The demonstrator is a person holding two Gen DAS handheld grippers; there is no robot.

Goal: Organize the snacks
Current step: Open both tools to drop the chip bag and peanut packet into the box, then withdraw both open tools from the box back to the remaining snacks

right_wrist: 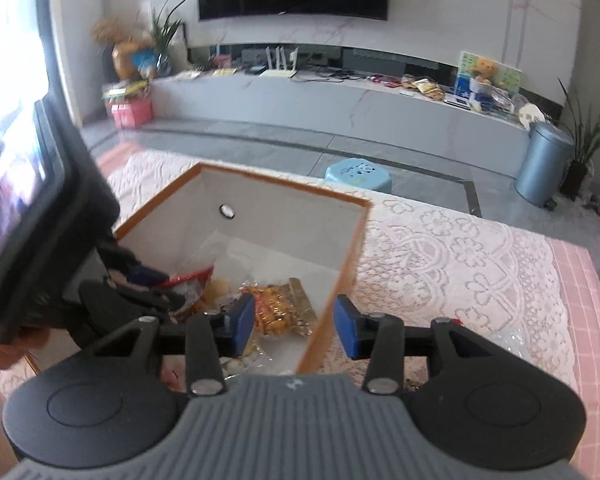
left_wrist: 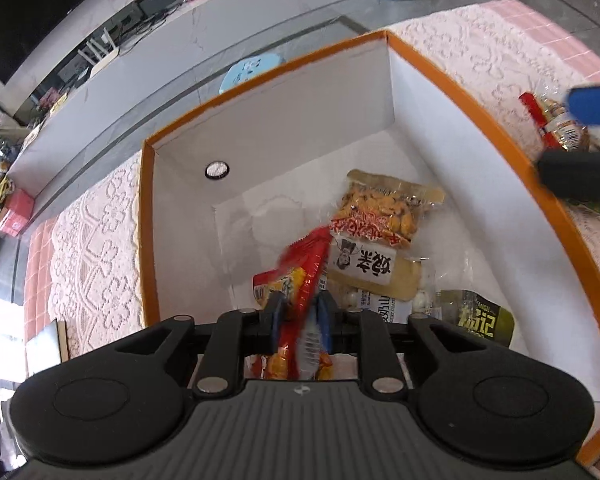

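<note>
Grip state: left gripper was clamped on a red snack packet inside the orange-rimmed box, above packets already there. Right gripper hung wide, empty, astride the box wall. Release low; avoid snagging the rim.

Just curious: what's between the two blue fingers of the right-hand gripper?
In the right wrist view, the right gripper is open and astride the box's orange wall. One pad is inside, near the peanut packet; the other is over the tablecloth.
</note>
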